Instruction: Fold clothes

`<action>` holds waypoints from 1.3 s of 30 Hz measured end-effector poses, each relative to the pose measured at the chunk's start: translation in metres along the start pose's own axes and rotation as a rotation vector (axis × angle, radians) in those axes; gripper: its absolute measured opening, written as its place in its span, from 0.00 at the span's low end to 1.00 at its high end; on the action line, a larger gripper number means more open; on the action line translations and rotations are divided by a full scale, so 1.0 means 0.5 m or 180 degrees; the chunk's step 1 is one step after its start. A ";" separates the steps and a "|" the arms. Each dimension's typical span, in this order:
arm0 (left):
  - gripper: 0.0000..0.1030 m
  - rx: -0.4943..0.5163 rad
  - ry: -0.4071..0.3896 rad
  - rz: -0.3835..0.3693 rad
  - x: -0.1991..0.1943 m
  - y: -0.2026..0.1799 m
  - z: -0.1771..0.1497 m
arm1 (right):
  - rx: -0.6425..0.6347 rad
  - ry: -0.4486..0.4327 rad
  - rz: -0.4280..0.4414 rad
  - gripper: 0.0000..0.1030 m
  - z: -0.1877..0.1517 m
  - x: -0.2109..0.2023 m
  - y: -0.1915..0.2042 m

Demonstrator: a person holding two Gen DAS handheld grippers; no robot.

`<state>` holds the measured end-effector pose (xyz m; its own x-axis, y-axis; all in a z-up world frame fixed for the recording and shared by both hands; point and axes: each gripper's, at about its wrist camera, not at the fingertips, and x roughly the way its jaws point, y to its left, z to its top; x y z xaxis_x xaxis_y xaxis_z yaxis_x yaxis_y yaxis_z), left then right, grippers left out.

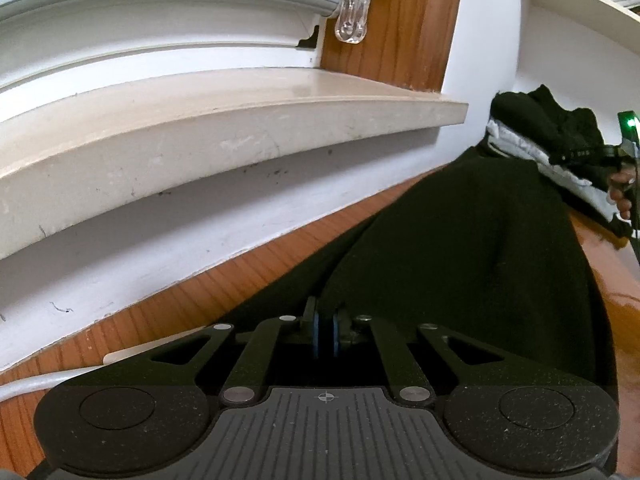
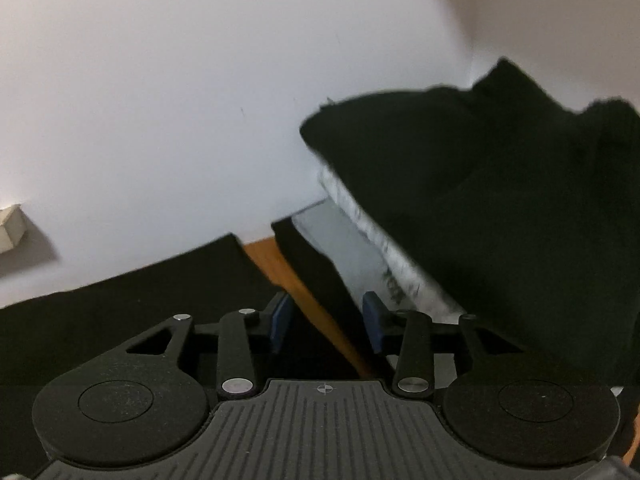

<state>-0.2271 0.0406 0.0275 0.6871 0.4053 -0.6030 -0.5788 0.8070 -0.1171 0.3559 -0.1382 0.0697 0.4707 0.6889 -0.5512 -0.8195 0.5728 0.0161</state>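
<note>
1. I am looking along the left gripper [image 1: 325, 330] at the lower centre of its view; its blue pads [image 1: 335, 334] are clenched together on the edge of a flat black cloth garment [image 1: 460, 256], which is spreading from the fingers up toward the right of the frame.
2. That garment is lying on a glossy orange-brown wooden tabletop [image 1: 168, 312], with a cream stone window sill [image 1: 200, 136] sitting above it at the left and a clear plastic clip [image 1: 354, 4] hanging at the upper centre.
3. At the right edge of the left view, a hand [image 1: 622, 192] is showing beside a heap of black and white clothes [image 1: 560, 140].
4. In the right view, the right gripper [image 2: 327, 322] is standing released at the lower centre, its blue pads [image 2: 282, 320] apart with nothing pressed between them.
5. A crumpled black garment [image 2: 500, 200] is filling the right of that frame, draped over a white printed cloth [image 2: 384, 256].
6. The flat black garment [image 2: 140, 300] is lying at the lower left against a white wall [image 2: 200, 100].
</note>
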 end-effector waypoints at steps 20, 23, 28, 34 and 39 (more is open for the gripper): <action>0.06 0.0138 -0.0010 0.0091 0.001 -0.012 -0.004 | -0.0804 0.0254 0.1216 0.44 -0.016 0.054 0.177; 0.06 0.0132 -0.0011 0.0085 0.002 -0.011 -0.004 | -0.1127 0.0307 0.1256 0.41 -0.062 0.019 0.192; 0.06 0.0135 -0.0011 0.0089 0.001 -0.011 -0.003 | -0.1147 0.0181 0.1307 0.41 -0.086 -0.009 0.172; 0.06 0.0134 -0.0012 0.0092 0.001 -0.012 -0.003 | -0.0639 -0.0186 0.1046 0.43 -0.031 0.014 0.132; 0.06 0.0131 -0.0012 0.0095 0.001 -0.012 -0.002 | -0.0539 0.0226 0.0727 0.44 0.001 0.091 0.123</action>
<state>-0.2237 0.0354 0.0270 0.6716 0.4309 -0.6027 -0.5805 0.8116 -0.0665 0.3270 -0.0713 0.0461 0.2484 0.7553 -0.6065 -0.9474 0.3199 0.0103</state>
